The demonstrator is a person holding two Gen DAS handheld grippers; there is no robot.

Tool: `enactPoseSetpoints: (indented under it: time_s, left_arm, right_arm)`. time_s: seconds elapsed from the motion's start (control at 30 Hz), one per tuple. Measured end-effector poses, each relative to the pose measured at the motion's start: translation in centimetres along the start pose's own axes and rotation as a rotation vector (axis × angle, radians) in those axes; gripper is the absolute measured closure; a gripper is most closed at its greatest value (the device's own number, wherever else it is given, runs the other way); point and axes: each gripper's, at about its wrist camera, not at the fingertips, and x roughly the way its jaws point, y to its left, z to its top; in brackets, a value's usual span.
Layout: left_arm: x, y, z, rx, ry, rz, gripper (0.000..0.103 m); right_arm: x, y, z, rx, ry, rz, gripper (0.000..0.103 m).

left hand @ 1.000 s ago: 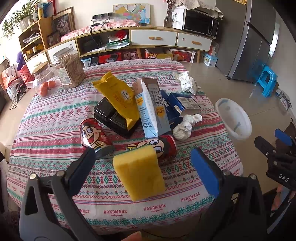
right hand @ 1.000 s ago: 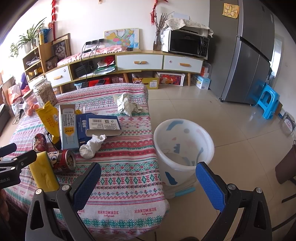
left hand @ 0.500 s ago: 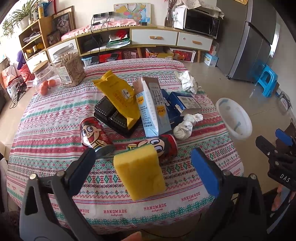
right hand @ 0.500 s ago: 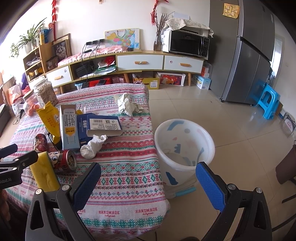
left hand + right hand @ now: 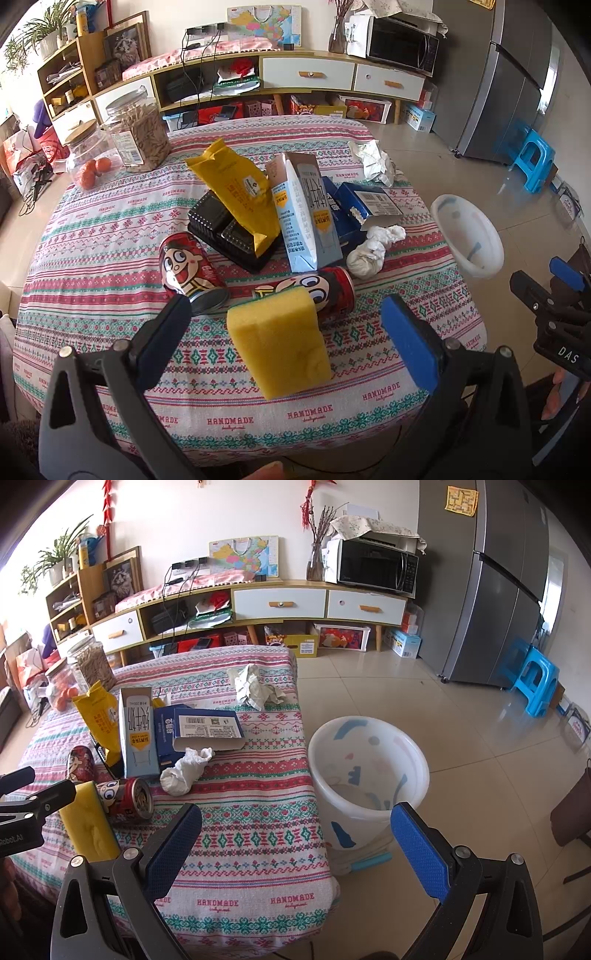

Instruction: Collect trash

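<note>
Between the left tongs' (image 5: pixel 282 328) spread pads lies, seemingly untouched, a yellow sponge (image 5: pixel 280 347).

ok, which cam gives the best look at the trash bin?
Right wrist: the white bin sits mid-frame on the floor, interior visible. Left wrist catches it only small and distorted beyond the table edge.

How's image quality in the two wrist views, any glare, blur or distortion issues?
Left wrist: strong fisheye bowing, dark corners; the window side at upper left is blown out; the yellow sponge and cans are sharp. Right wrist: same barrel distortion, the fridge edges curve; floor tiles show window glare near the blue stool; the white bin is crisp, no motion blur.
</note>
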Motion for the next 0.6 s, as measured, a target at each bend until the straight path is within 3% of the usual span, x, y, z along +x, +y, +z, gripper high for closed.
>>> enactPoseSetpoints:
  time_s: [0.6]
  left_arm:
    - [0.01, 0.13, -0.01, -0.002, -0.002, -0.001, 0.001]
  right_arm:
    - [0.06, -0.11, 0.04, -0.002, -0.001, 0.000, 0.000]
